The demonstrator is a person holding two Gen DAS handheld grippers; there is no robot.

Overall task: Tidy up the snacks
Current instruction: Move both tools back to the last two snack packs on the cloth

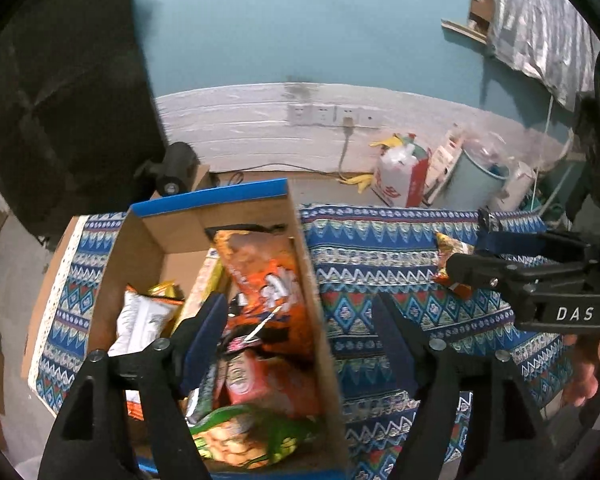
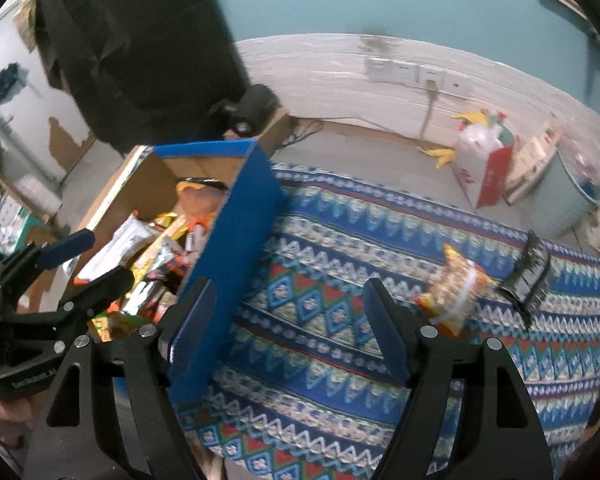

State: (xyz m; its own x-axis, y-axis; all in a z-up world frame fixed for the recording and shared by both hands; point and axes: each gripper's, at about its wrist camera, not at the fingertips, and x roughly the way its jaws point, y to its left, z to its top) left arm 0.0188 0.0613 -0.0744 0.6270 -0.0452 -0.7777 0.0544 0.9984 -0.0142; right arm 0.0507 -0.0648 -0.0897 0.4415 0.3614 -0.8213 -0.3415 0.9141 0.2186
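Note:
A cardboard box with blue outer walls (image 1: 320,320) (image 2: 228,248) stands on a patterned cloth and holds several snack packs, among them an orange bag (image 1: 268,280) and a white bag (image 1: 144,316). My left gripper (image 1: 300,344) is open and empty, straddling the box's right wall. My right gripper (image 2: 288,320) is open and empty over the cloth, right of the box. A yellow-orange snack pack (image 2: 456,288) lies on the cloth just right of its right finger; it shows in the left wrist view (image 1: 448,252) too. A dark snack pack (image 2: 528,276) lies beyond it.
The blue patterned cloth (image 2: 320,280) covers the table. On the floor behind stand a white and red bag (image 1: 400,176), a pale bucket (image 1: 476,180) and banana peels (image 1: 358,181). A black camera (image 1: 176,168) sits behind the box.

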